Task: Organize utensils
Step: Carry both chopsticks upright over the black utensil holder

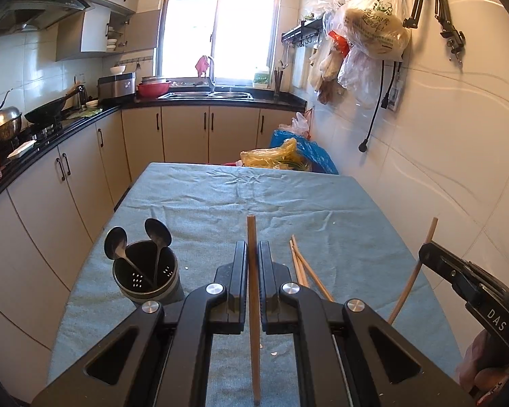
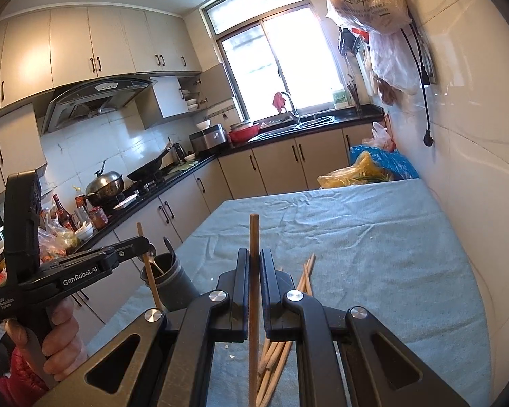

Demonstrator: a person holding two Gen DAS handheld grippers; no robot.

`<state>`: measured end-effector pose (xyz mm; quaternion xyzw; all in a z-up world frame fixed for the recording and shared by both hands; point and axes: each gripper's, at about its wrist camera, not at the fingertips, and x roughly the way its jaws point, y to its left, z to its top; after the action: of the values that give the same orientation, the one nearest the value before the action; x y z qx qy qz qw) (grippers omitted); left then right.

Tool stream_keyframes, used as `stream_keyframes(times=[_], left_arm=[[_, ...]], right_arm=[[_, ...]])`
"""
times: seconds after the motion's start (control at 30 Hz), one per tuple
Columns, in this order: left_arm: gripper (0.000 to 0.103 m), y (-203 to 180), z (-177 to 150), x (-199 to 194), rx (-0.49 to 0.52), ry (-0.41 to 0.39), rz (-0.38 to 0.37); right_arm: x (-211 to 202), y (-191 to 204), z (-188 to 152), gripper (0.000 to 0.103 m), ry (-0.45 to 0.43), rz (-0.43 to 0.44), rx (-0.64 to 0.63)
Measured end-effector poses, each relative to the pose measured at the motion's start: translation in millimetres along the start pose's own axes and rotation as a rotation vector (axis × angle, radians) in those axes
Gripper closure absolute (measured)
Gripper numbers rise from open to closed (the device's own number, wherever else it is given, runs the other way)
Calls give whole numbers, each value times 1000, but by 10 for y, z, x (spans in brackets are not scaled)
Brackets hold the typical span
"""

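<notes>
I'm looking along both claws at a bench covered w/ a wrinkled blue cloth, in a narrow kitchen. My left claw is closed on one wooden chopstick, which stands nearly upright betw. the pads, its top poking above the fingertips and its lower end hanging below the claw over the cloth. My right claw is likewise clamped on a second chopstick, also near vertical, top end well above the pads. In the left view the right claw shows at the far right edge w/ its stick slanting down toward the cloth; in the right view the left claw sits at left, gripped by a person's hand. A dark round utensil holder stands on the bench's left side, near the edge, w/ two dark spoons inside, bowls up, leaning apart. In the right view the left claw's stick crosses in front of that holder; I can't tell if it touches it. A loose bunch of chopsticks lies flat on the cloth just right of the left claw, and passes under the right claw in its own view. Beyond the bench: yellow and blue plastic bags, beige cabinets, a sink under a bright window, more bags hung on the tiled wall at right.
</notes>
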<state>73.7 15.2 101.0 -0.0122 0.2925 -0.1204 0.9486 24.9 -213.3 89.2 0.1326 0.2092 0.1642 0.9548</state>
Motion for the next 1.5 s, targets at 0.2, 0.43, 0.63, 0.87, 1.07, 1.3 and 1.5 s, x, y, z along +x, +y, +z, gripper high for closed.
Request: stream_keyframes(times=[0.2, 0.43, 0.63, 0.87, 1.07, 1.3, 1.5], left_arm=[[98, 35, 18, -69, -7, -6, -3], [98, 72, 64, -148, -19, -13, 1], [98, 56, 110, -218, -10, -32, 13], [98, 56, 174, -307, 4, -48, 17], [98, 131, 258, -461, 4, -70, 18], [98, 286, 460, -746, 4, -109, 28], [98, 407, 725, -974, 17, -152, 45]], right_arm=[[-18, 19, 24, 96, -5, 10, -3], [19, 72, 70, 96, -4, 24, -9], [26, 120, 106, 96, -14, 21, -22], [46, 167, 157, 96, -16, 19, -36], [80, 253, 246, 96, -20, 27, -49], [150, 451, 468, 96, -44, 67, -72], [291, 676, 680, 96, -61, 106, -84]])
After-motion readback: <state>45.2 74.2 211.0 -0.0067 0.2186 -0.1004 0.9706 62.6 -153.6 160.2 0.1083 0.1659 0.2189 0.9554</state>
